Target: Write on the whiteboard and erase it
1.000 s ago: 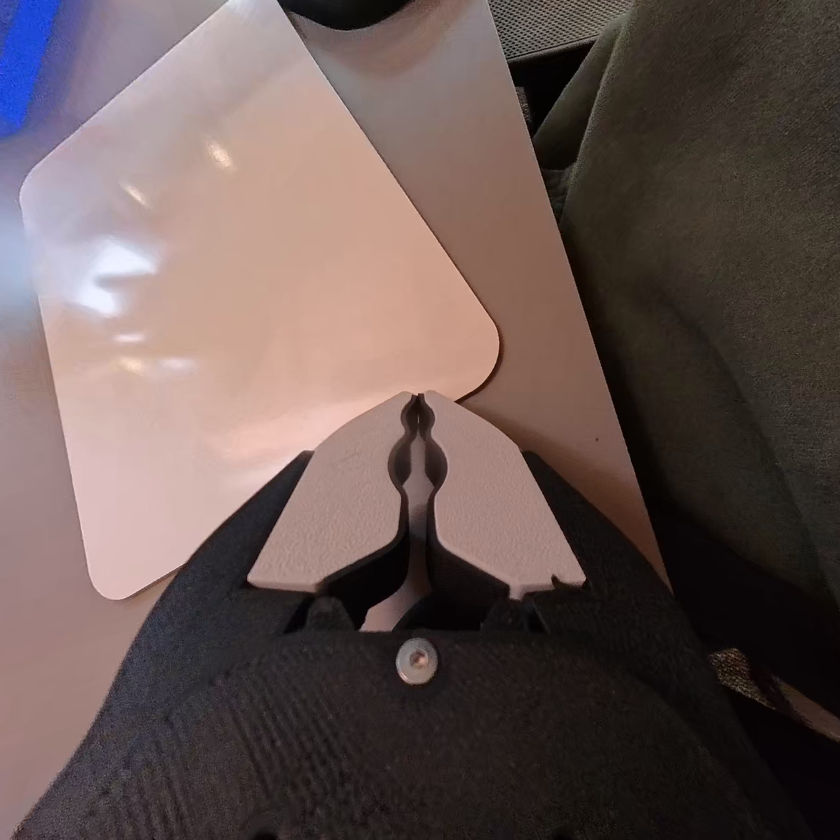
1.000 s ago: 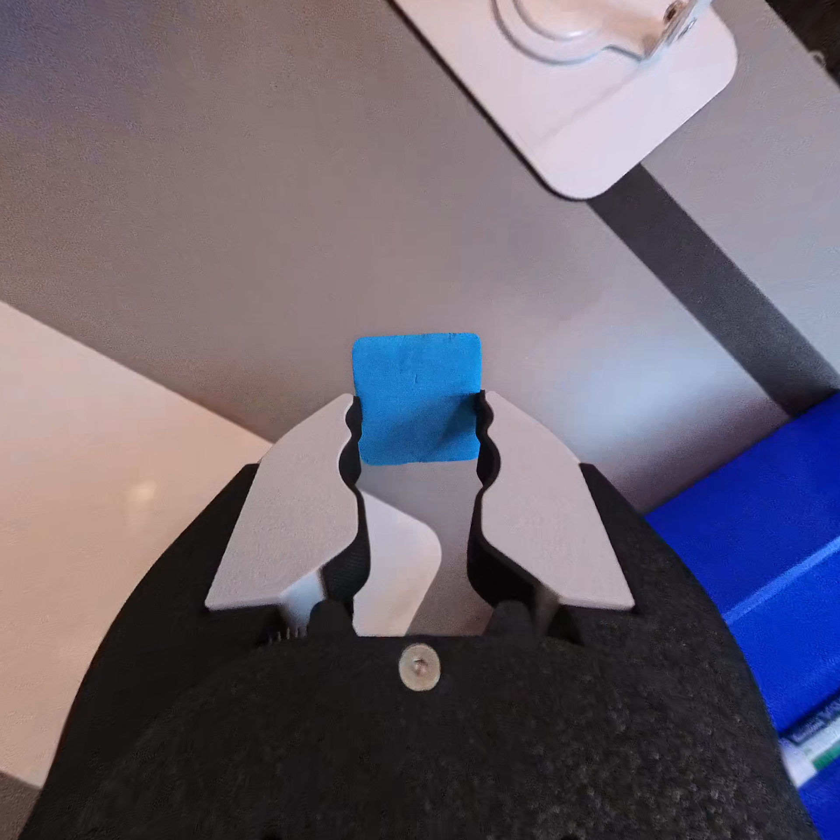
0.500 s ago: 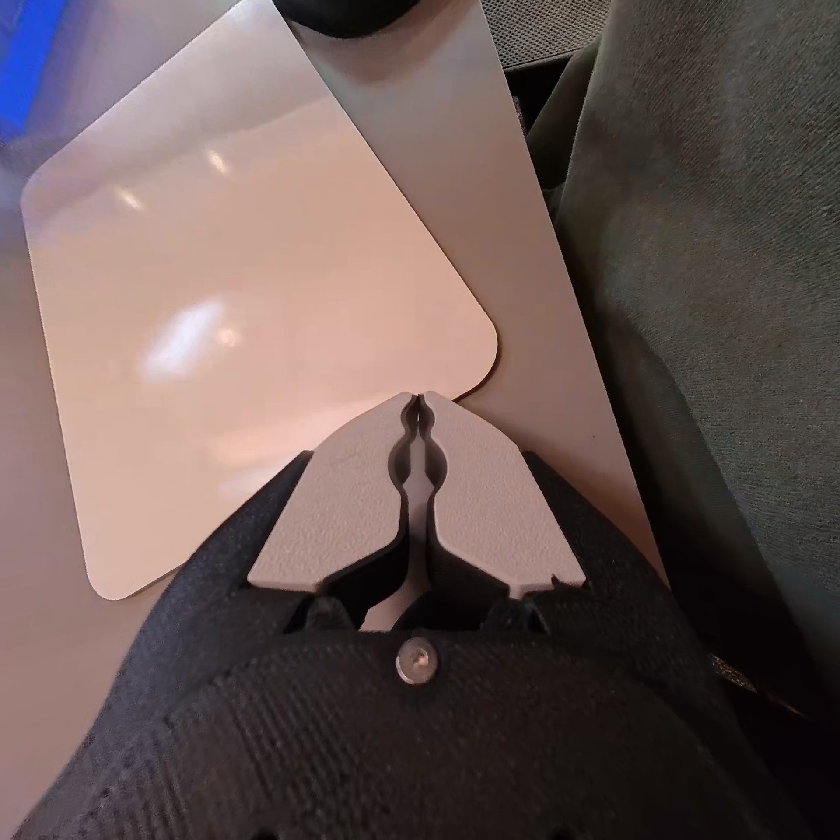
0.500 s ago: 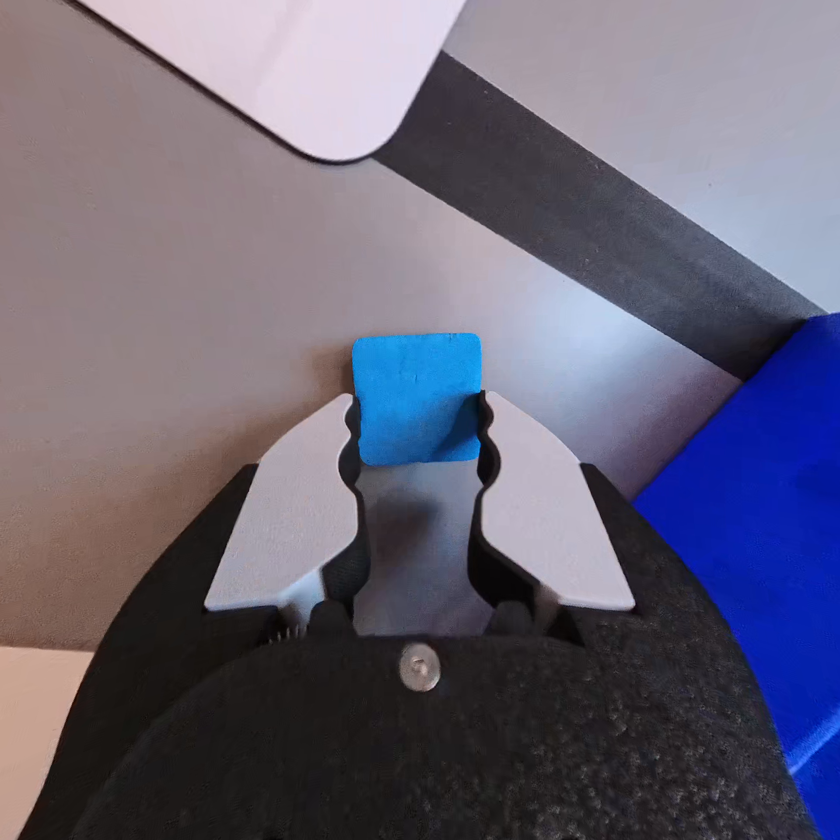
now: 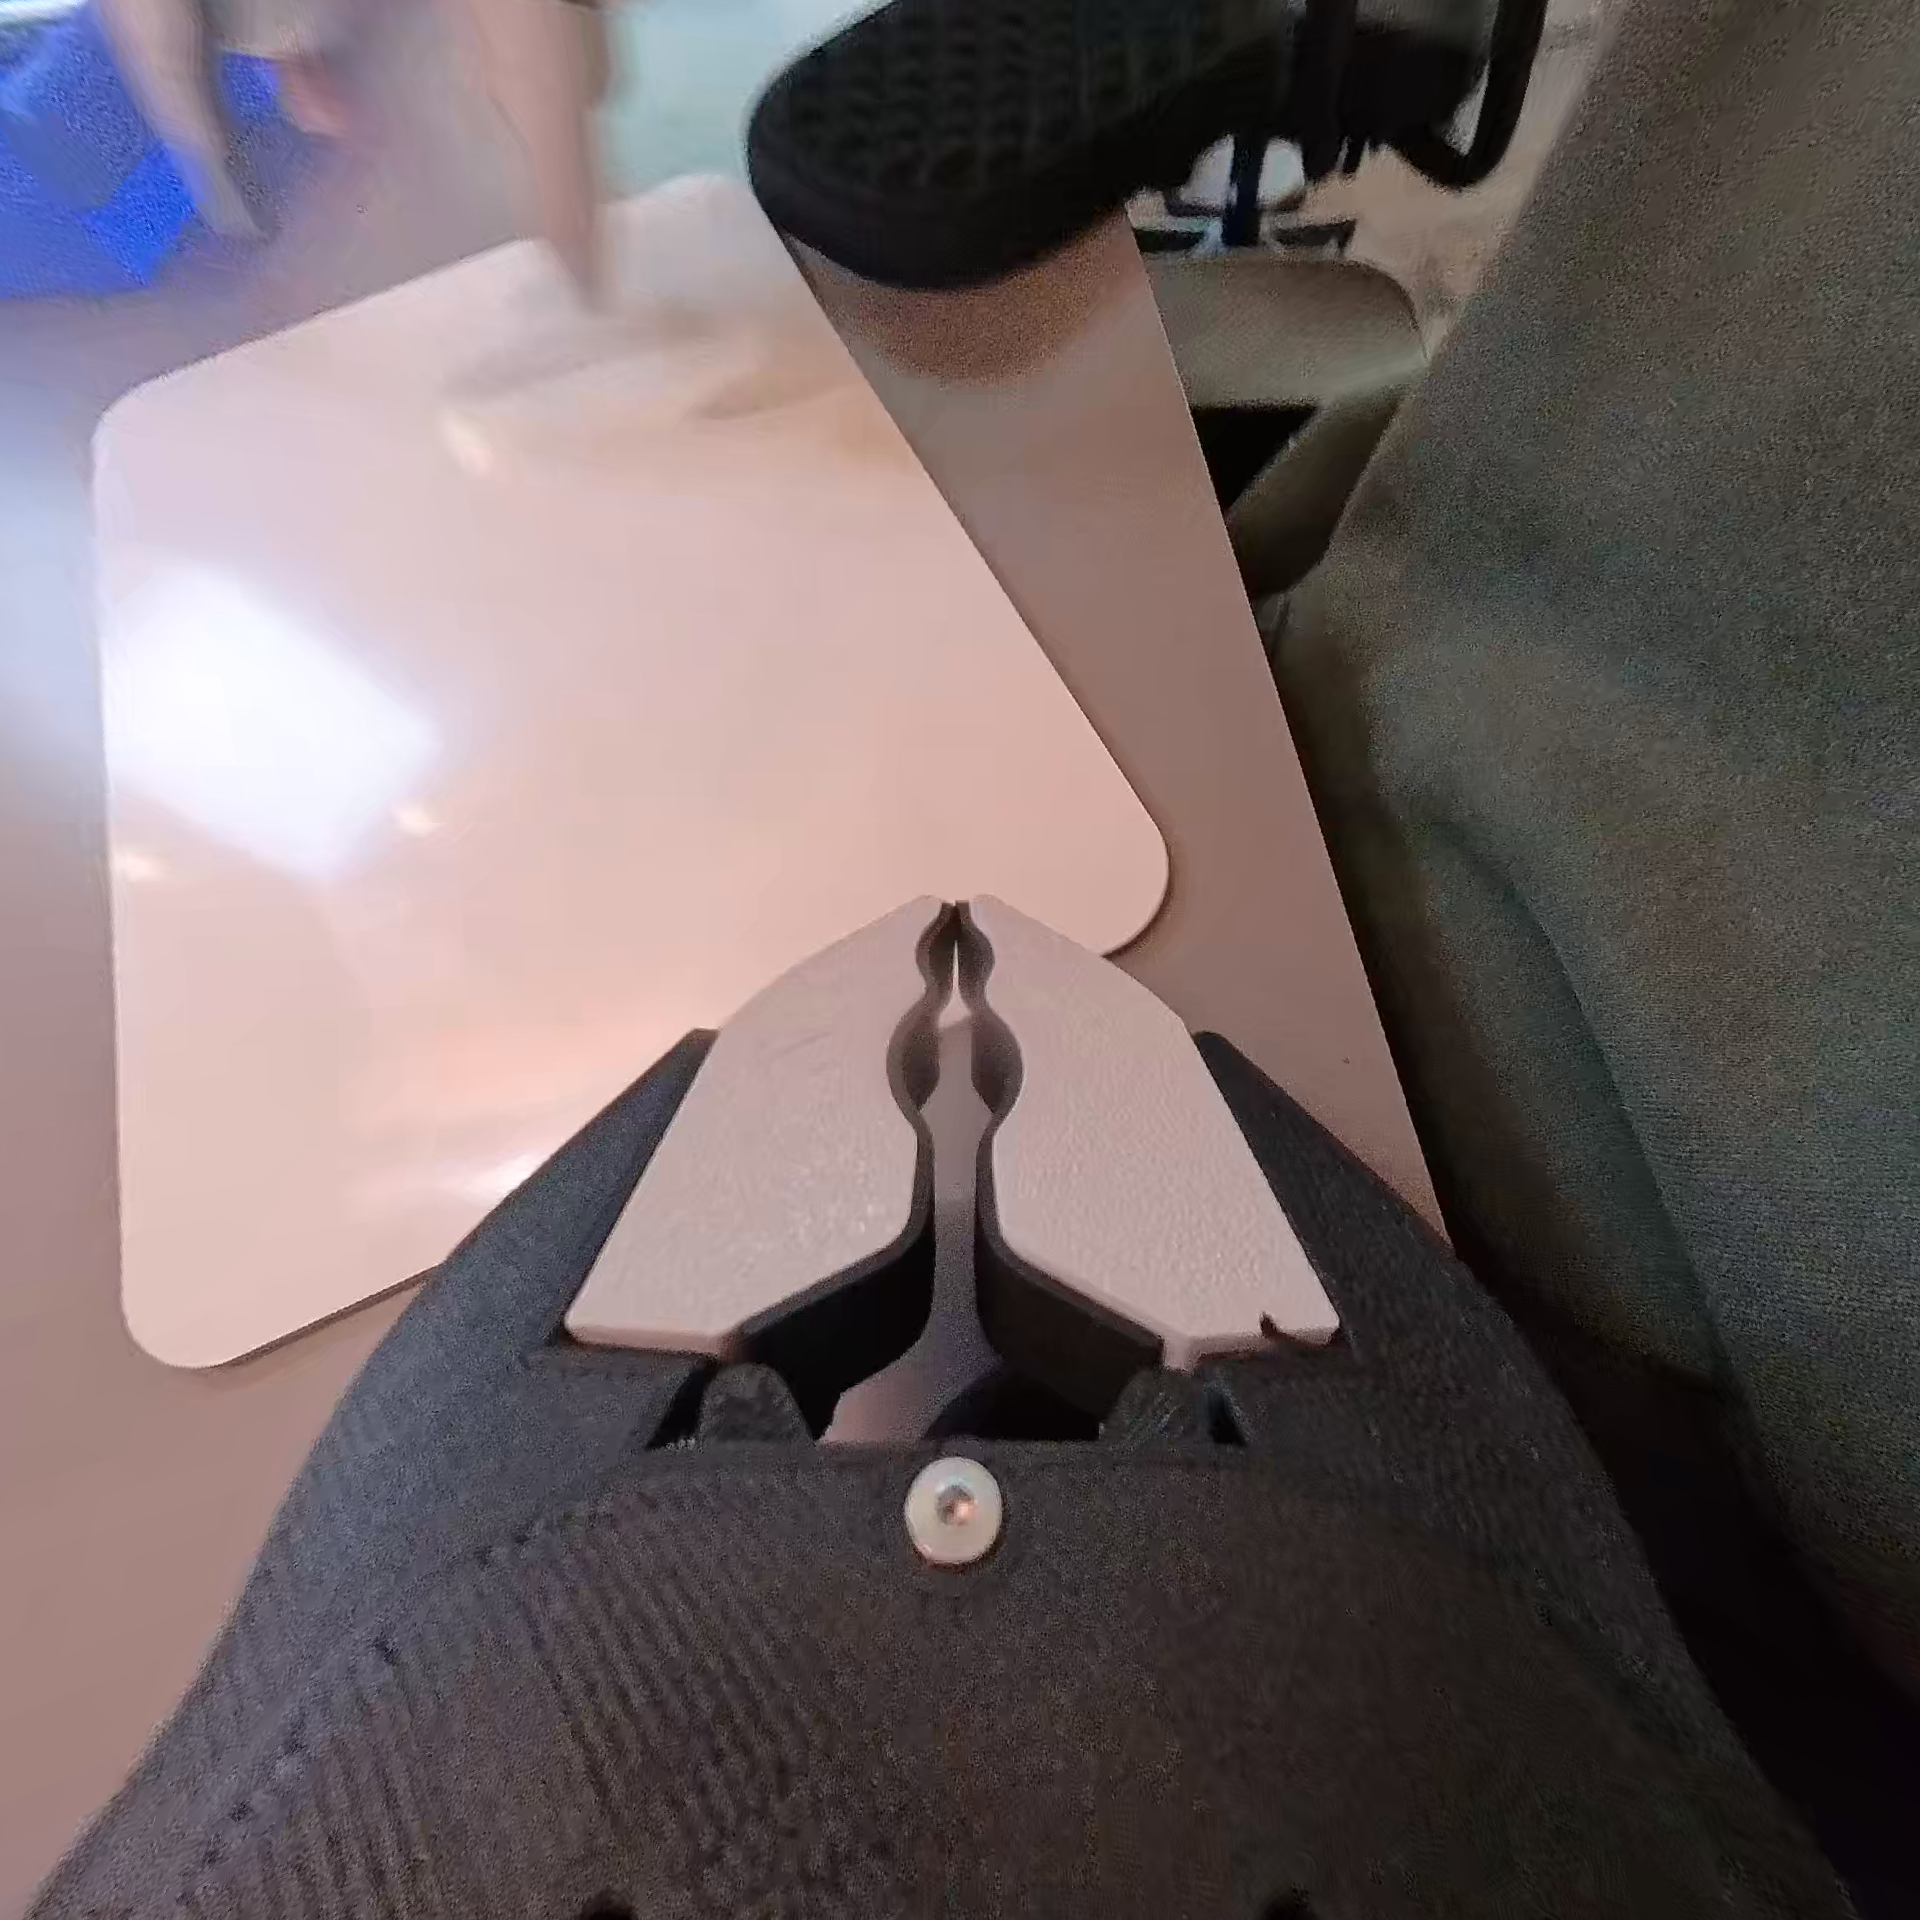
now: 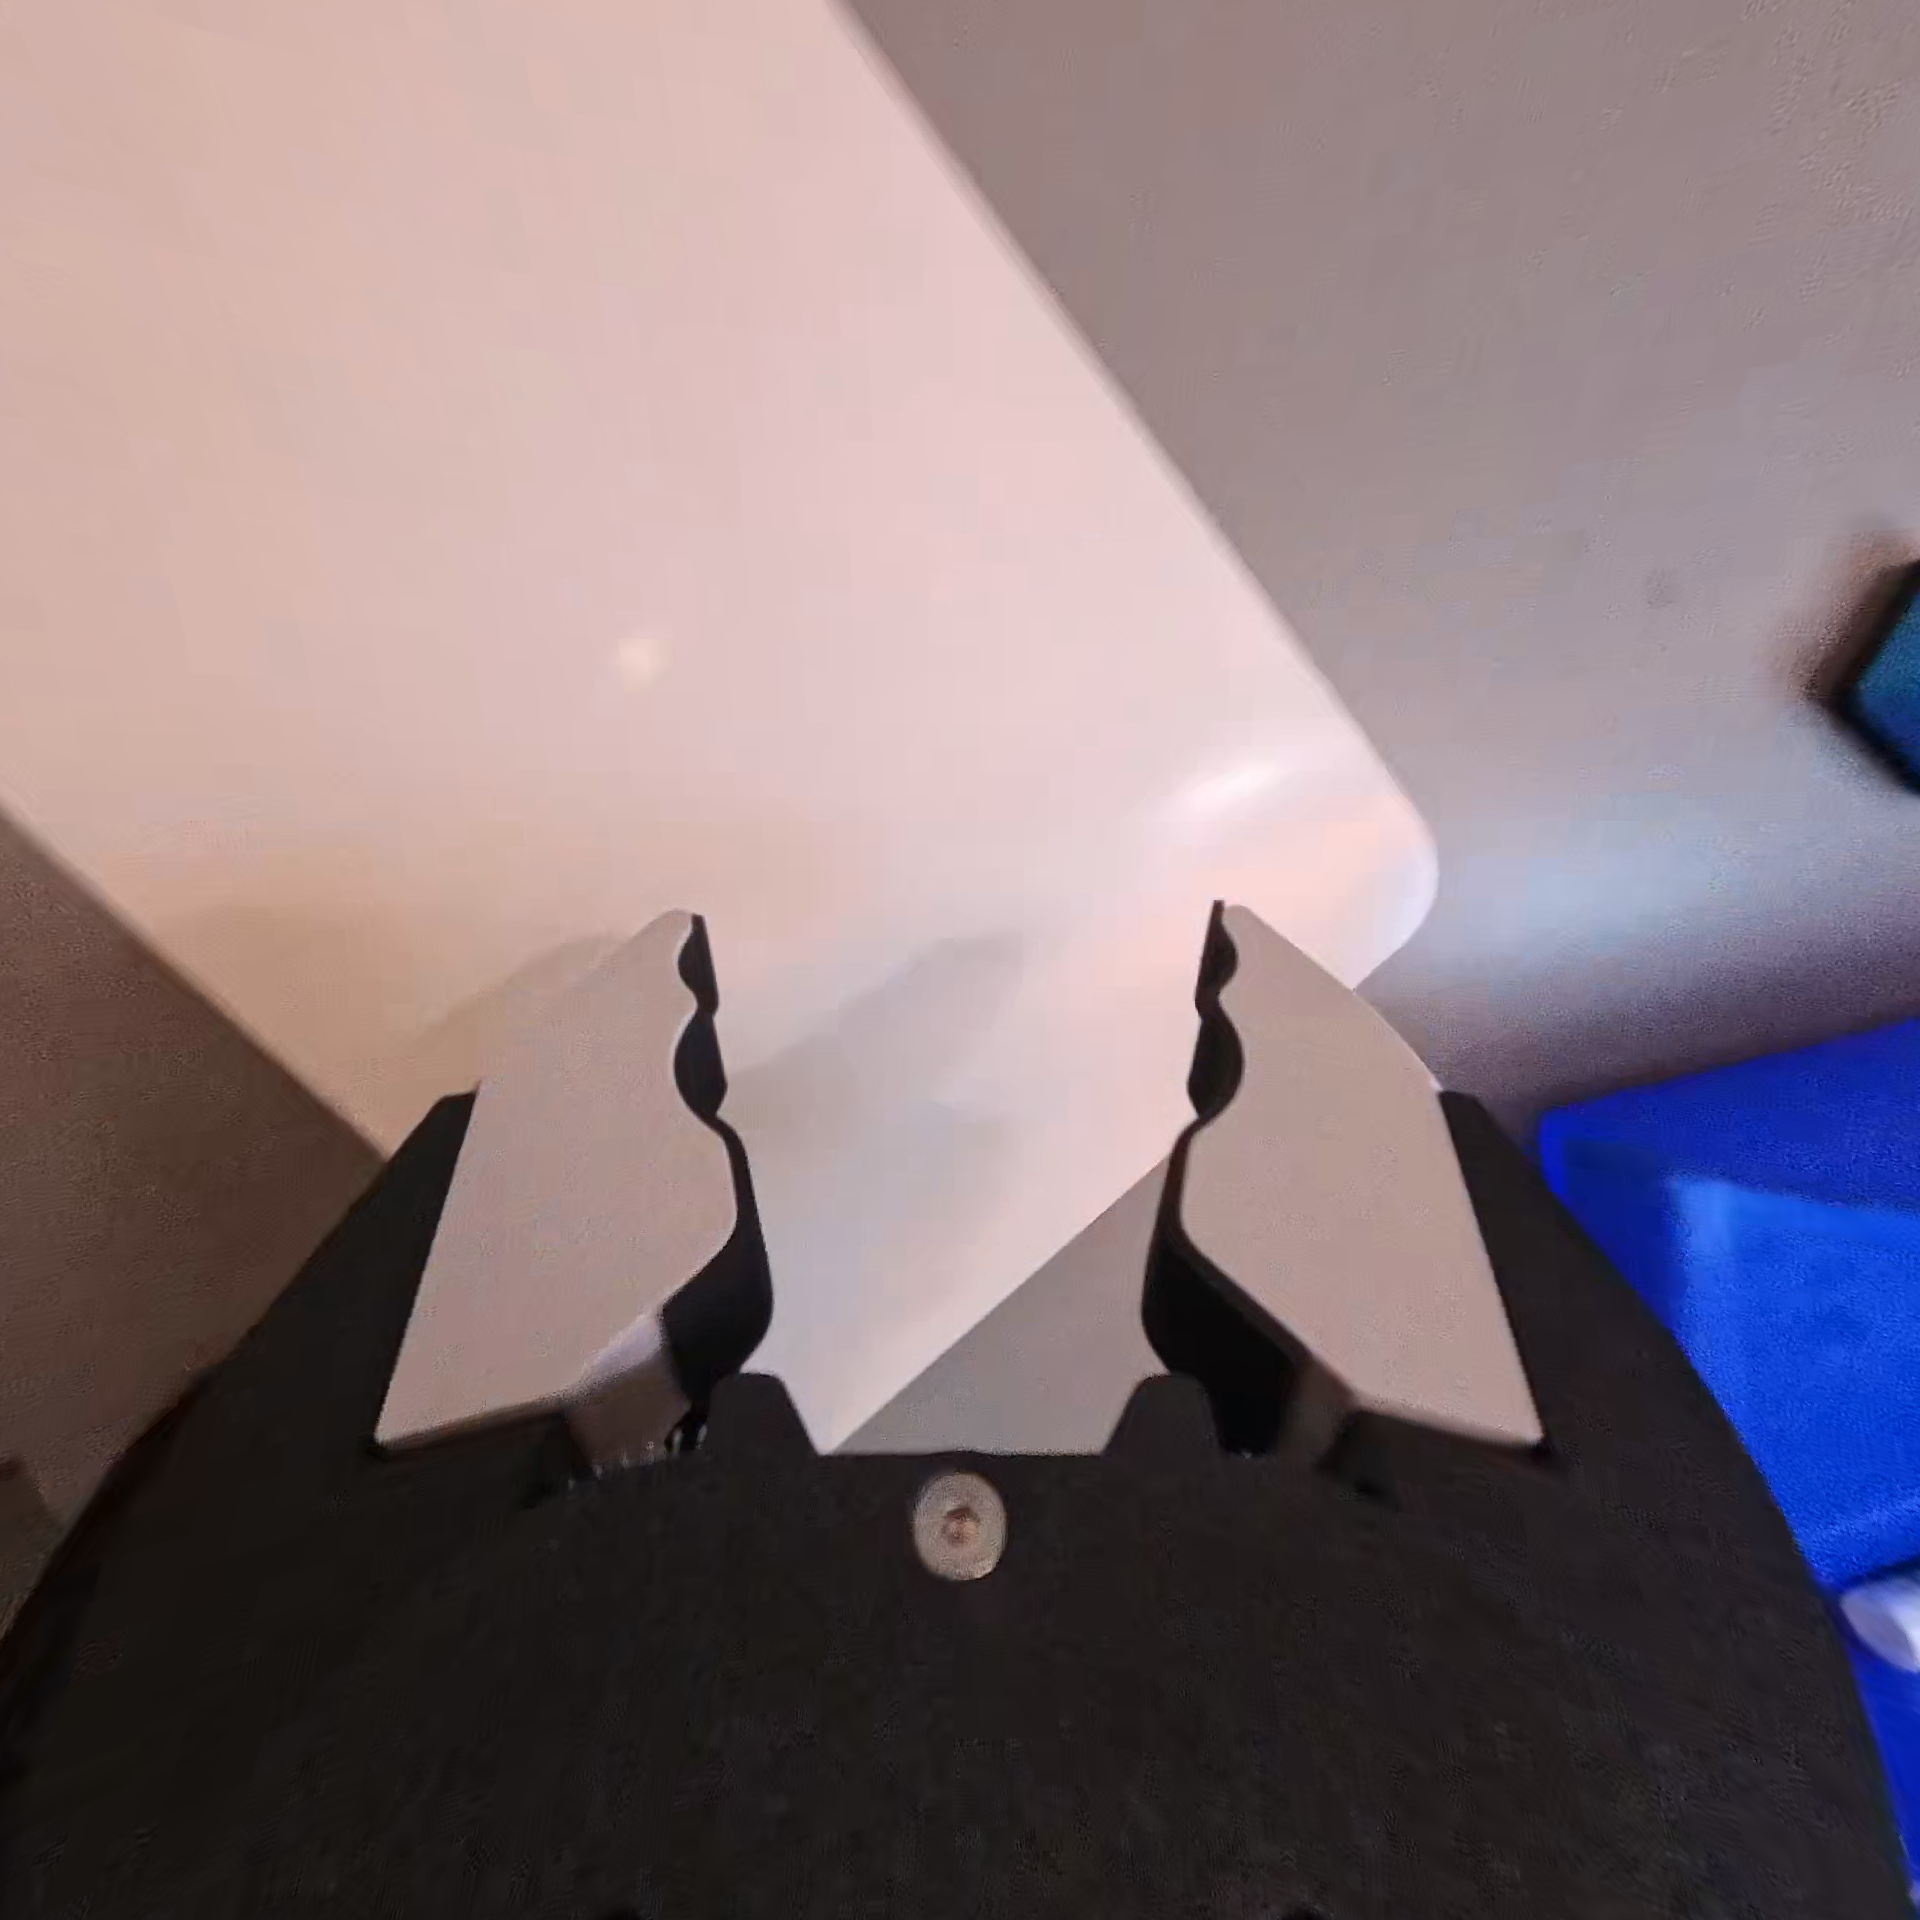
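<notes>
Blue bin (image 6: 1766,1299) is sitting at the right; its contents are blurred. Whiteboard (image 5: 540,790) is lying blank on the grey surface (image 6: 1507,312). Left hand-held gripper (image 5: 956,914) is hovering at the board's near corner, jaws closed on nothing. Right hand-held gripper (image 6: 956,935) is gaping wide and empty above the board. Only the right view is showing a blurred blue-faced block (image 6: 1886,686); only the left, green fabric (image 5: 1662,831).
</notes>
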Tool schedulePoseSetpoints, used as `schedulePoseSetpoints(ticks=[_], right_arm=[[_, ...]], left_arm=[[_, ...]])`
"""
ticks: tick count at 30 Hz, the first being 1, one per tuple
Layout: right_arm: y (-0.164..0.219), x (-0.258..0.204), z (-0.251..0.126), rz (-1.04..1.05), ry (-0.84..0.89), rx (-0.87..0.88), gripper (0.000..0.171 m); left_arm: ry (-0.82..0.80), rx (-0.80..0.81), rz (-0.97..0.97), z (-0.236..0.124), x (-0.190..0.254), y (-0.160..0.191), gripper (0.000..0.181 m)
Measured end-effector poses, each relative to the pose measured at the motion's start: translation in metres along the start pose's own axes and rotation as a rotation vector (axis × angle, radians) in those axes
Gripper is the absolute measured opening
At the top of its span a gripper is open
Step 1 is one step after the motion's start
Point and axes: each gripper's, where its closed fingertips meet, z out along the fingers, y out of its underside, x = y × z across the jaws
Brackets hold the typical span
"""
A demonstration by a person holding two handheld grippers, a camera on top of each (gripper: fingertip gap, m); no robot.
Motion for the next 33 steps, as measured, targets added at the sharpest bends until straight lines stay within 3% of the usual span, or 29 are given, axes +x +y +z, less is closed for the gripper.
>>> schedulePoseSetpoints(ticks=[4, 8, 9, 11, 22, 29, 33], right_arm=[[0.057, -0.061, -0.011, -0.069, -0.021, -0.115, 0.097], [0.071, -0.063, -0.011, -0.006, 0.008, -0.054, 0.094], [0.069, -0.061, -0.009, 0.002, 0.002, -0.034, 0.093], [0.060, -0.060, -0.004, -0.013, -0.014, -0.003, 0.093], [-0.009, -0.037, 0.034, -0.073, -0.050, 0.119, 0.091], [-0.017, -0.021, 0.041, -0.023, -0.069, 0.251, 0.088], [-0.046, -0.007, 0.017, 0.017, -0.007, 0.483, 0.086]], left_arm=[[-0.062, 0.103, -0.081, -0.010, -0.023, -0.013, 0.000], [-0.160, 0.144, -0.106, -0.019, -0.048, -0.017, 0.000], [-0.188, 0.139, -0.123, -0.020, -0.056, -0.016, 0.019], [-0.207, 0.115, -0.173, -0.021, -0.066, -0.012, 0.027], [-0.395, 0.148, -0.207, -0.044, -0.156, -0.029, 0.031], [-0.459, 0.274, -0.333, -0.066, -0.176, 0.006, 0.028], [-0.459, 0.378, -0.409, -0.083, -0.182, 0.008, 0.024]])
